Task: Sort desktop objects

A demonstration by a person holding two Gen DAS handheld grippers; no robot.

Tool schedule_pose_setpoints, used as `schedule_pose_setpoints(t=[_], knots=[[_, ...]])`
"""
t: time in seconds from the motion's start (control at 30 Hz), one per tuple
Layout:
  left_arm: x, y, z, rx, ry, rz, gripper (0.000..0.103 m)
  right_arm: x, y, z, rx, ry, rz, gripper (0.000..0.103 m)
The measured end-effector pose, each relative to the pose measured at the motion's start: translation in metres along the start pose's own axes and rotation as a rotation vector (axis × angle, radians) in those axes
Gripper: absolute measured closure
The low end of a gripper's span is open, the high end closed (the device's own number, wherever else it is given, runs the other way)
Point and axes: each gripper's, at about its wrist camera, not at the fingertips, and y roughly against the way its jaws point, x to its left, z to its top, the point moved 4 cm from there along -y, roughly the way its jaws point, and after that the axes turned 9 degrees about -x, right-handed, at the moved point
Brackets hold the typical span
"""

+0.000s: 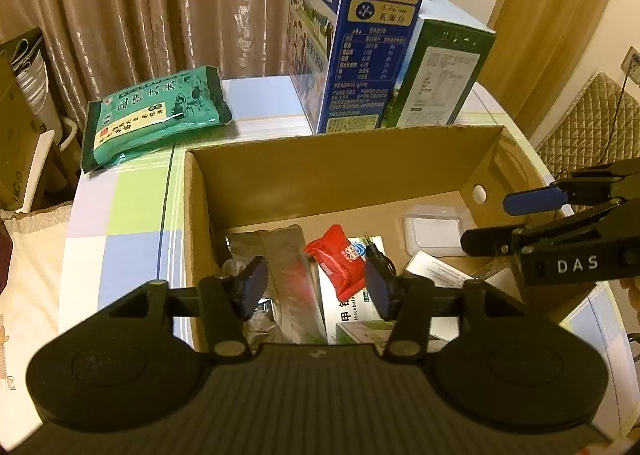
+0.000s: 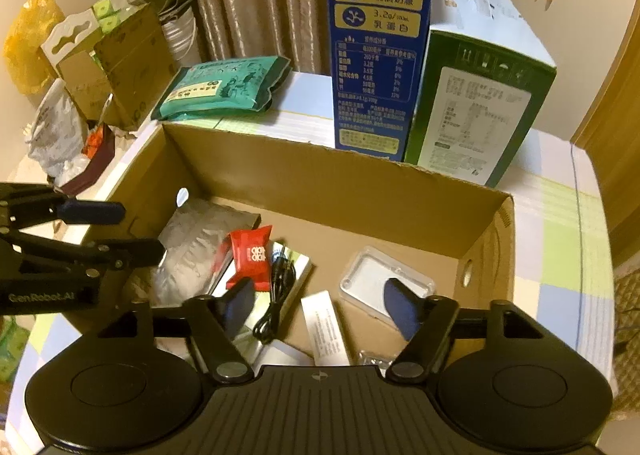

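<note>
Box [image 1: 340,175] sorting looking well underway, both grippers hanging open and empty above it.

Lying inside already, going left to right in the left wrist view: a foil pouch [image 1: 280,267], a red packet [image 1: 340,259], a black cable [image 1: 380,255], a leaflet [image 1: 436,273] and a clear case [image 1: 434,229]. Left gripper [image 1: 316,287] is hovering over the pouch and packet, right gripper [image 2: 320,307] nearer the case. A green bag [image 1: 156,115] is sitting outside on the table [image 1: 132,211], seemingly left to sort.

Medicine box [image 1: 352,319] partly hidden under red packet [image 1: 340,261]; print unreadable.
</note>
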Motion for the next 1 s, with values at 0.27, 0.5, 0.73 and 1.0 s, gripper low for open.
schedule_pose_setpoints(t=[0.27,0.5,0.73,1.0], knots=[[-0.005,0.026,0.001,-0.04,-0.024,0.03,0.014,0.011,0.022,-0.004,0.002,0.051,-0.03,0.005],[-0.009,0.057,-0.004,-0.074,-0.014,0.047,0.002,0.021,0.044,-0.011,0.001,0.058,-0.054,0.002],[-0.01,0.091,-0.015,-0.093,0.007,0.082,0.001,0.034,0.073,-0.017,-0.012,0.053,-0.064,0.002],[-0.01,0.132,-0.027,-0.105,0.049,0.133,0.001,0.052,0.106,-0.029,-0.03,0.038,-0.061,0.002]])
